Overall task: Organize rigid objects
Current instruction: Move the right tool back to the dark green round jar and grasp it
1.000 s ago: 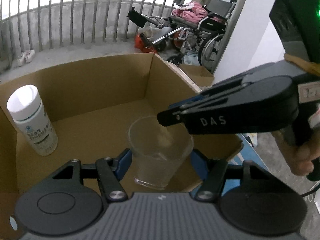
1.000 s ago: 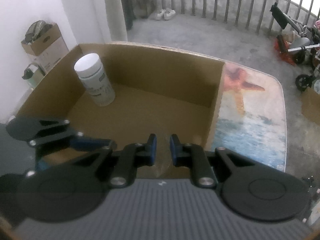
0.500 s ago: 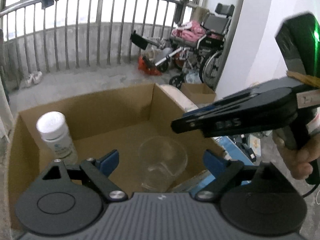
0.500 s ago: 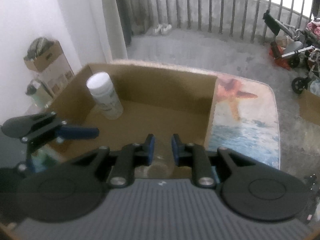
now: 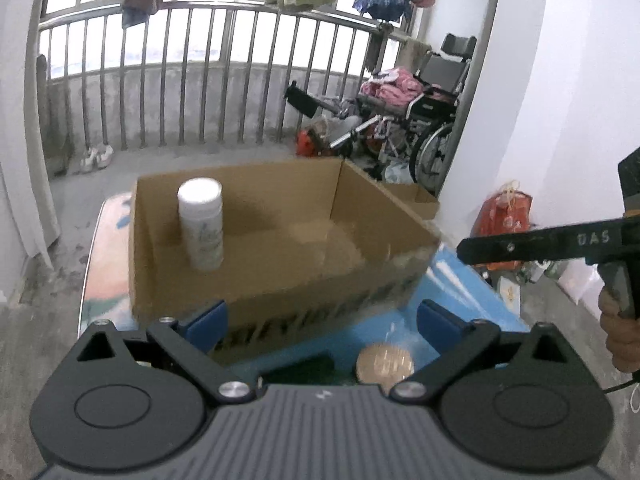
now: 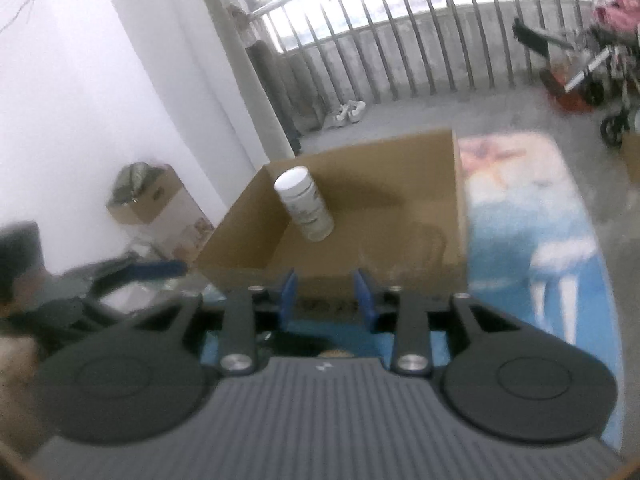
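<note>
The white bottle [image 5: 200,226] stood upright in the left part of the cardboard box [image 5: 280,280], near the back wall. It looked like light, stiff plastic, and a bit slippery. I think the round middle would be the best place to grab it.

The clear glass cup [image 6: 430,242] was in the box too, further right, near the right wall. In the left wrist view it was only a faint smear. Glass is hard, smooth and breaks if bumped, so it would need a gentle squeeze on its sides.

The left gripper [image 5: 322,322] was let go, with nothing between its blue pads. Its jaws had just been opening wide. Under it, on the blue table [image 5: 472,292], lay a round tan lid-like thing [image 5: 384,362] and a dark thing, both partly hidden by the gripper body. I could not tell what they were.

The right gripper [image 6: 328,298] was loose too and held nothing. Its jaws had just been opening a little. Its view was blurry, so the box edges and the cup were hard to see.
</note>
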`<state>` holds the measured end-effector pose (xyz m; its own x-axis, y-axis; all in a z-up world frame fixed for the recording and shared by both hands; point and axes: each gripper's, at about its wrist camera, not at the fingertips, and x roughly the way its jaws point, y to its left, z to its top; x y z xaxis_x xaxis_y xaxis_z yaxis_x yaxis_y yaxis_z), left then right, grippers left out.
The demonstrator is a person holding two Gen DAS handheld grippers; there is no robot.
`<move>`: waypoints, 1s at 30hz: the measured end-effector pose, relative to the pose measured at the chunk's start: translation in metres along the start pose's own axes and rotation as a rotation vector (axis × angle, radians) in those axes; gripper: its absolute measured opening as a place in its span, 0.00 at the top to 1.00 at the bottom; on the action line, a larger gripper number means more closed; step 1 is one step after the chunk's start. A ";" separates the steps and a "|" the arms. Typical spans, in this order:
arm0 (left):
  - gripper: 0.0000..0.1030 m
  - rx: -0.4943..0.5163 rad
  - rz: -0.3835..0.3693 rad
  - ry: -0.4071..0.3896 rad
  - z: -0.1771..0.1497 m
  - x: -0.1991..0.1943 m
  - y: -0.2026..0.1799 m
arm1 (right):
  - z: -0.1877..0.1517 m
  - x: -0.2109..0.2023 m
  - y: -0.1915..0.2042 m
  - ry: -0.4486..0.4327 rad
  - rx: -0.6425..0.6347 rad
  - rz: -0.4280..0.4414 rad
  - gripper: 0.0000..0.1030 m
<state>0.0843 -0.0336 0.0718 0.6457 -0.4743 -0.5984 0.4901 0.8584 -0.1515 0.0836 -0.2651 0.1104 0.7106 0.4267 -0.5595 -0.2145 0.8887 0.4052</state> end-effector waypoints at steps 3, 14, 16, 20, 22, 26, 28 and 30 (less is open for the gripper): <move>0.02 0.001 0.014 0.027 -0.017 -0.001 0.002 | -0.025 0.001 0.005 -0.012 0.048 0.006 0.66; 0.03 0.086 0.009 0.092 -0.061 0.008 -0.008 | -0.084 0.032 0.033 0.024 0.157 0.012 0.51; 0.03 0.106 0.019 0.104 -0.065 0.013 -0.010 | -0.090 0.039 0.036 0.045 0.169 0.005 0.50; 0.03 0.148 0.034 0.131 -0.074 0.021 -0.015 | -0.098 0.052 0.035 0.082 0.203 0.015 0.47; 0.04 0.162 0.047 0.142 -0.077 0.025 -0.016 | -0.101 0.057 0.032 0.098 0.224 0.021 0.46; 0.11 0.161 0.036 0.154 -0.080 0.029 -0.013 | -0.107 0.070 0.027 0.126 0.283 0.040 0.45; 0.14 0.157 0.031 0.159 -0.082 0.031 -0.012 | -0.109 0.077 0.021 0.134 0.322 0.058 0.45; 0.18 0.152 0.030 0.167 -0.083 0.032 -0.011 | -0.110 0.083 0.016 0.139 0.356 0.072 0.45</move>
<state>0.0508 -0.0426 -0.0116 0.5610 -0.3994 -0.7250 0.5633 0.8260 -0.0192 0.0649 -0.1974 -0.0093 0.5990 0.5263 -0.6035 0.0029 0.7522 0.6589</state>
